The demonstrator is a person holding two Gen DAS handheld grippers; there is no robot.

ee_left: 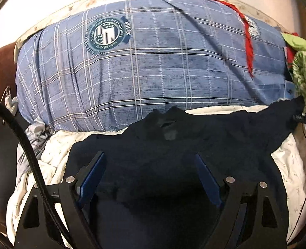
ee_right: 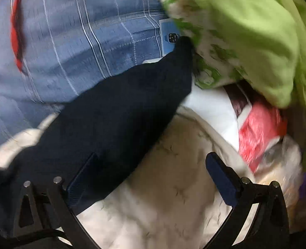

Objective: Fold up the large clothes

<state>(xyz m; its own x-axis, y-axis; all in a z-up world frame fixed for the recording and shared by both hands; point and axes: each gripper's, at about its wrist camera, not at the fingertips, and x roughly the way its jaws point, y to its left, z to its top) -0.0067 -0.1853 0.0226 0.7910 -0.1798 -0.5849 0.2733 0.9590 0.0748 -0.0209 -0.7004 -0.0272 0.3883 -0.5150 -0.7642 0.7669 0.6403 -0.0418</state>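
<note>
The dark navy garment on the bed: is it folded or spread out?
Spread out. The dark navy garment lies flat on the white quilt, collar up, one sleeve stretched sideways.

We hold the left gripper tilted downward, its blue-padded jaws spread wide with nothing pinched between them; our right gripper angles down more steeply, jaws likewise standing wide apart.

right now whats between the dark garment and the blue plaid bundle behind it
In the left wrist view, only a strip of white quilt separates the dark garment from the blue plaid bundle.
</note>
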